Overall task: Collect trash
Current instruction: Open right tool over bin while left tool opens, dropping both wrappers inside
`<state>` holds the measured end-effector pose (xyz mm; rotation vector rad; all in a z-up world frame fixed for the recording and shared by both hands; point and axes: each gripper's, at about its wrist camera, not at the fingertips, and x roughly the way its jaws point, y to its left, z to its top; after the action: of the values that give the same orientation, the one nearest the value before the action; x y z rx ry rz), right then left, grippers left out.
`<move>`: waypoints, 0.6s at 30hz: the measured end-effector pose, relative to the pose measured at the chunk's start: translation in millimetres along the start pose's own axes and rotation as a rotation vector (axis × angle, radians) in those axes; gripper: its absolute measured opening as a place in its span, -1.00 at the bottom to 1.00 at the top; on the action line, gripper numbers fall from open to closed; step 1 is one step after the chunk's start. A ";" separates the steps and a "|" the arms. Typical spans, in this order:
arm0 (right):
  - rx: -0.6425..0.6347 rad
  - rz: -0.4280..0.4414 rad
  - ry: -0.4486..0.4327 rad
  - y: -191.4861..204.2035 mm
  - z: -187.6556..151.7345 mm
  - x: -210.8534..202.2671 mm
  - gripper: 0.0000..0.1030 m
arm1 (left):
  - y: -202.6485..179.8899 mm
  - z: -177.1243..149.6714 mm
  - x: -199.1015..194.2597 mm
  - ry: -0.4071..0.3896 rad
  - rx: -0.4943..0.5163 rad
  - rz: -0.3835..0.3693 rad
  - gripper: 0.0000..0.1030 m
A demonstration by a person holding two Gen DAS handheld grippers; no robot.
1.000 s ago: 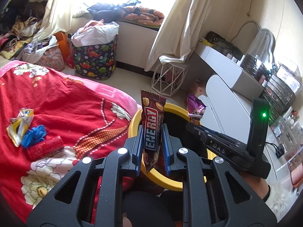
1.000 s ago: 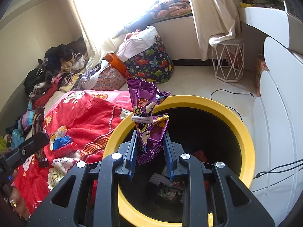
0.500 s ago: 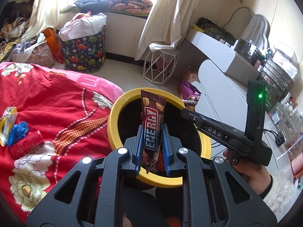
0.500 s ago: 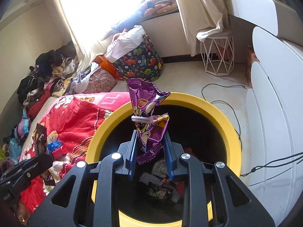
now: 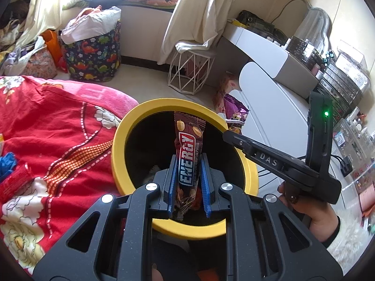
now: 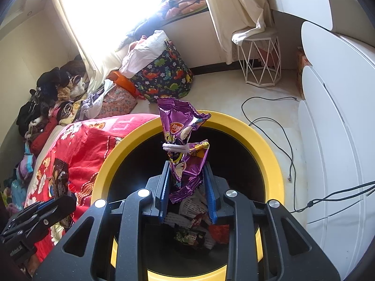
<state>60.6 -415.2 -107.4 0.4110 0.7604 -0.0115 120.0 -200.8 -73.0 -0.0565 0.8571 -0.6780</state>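
Both tongs tilt down over the yellow-rimmed bin (left pinching an ENERGY bar, right a purple wrapper)

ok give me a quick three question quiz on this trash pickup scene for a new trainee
1. True or false: the left claw grips a brown ENERGY bar wrapper.
2. What is wrapped around the middle of the purple snack bag in the right claw? A) a red ribbon B) a pale hair tie C) a strip of tape
3. Fill in: both claws hang above the open mouth of the black bin with the ____ rim.

Key: 1 true; 2 B; 3 yellow. Note for the trainee: trash already lies at the bottom of the bin, and more litter sits on the red blanket.
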 end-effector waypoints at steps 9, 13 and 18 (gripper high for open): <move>0.002 -0.007 -0.003 -4.0 1.4 -0.8 -0.15 | 10.4 9.8 2.7 -0.035 -0.062 -0.003 0.34; 0.024 -0.017 -0.013 -7.2 1.1 -2.7 0.15 | 18.3 8.6 -6.5 -0.064 -0.095 0.017 0.78; 0.041 -0.026 -0.032 -7.8 2.8 -6.7 0.34 | 29.5 6.3 -20.6 -0.096 -0.123 0.068 0.78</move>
<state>56.4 -424.3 -103.8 0.4388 0.7346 -0.0575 130.7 -167.0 -63.9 -0.1681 0.8034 -0.5539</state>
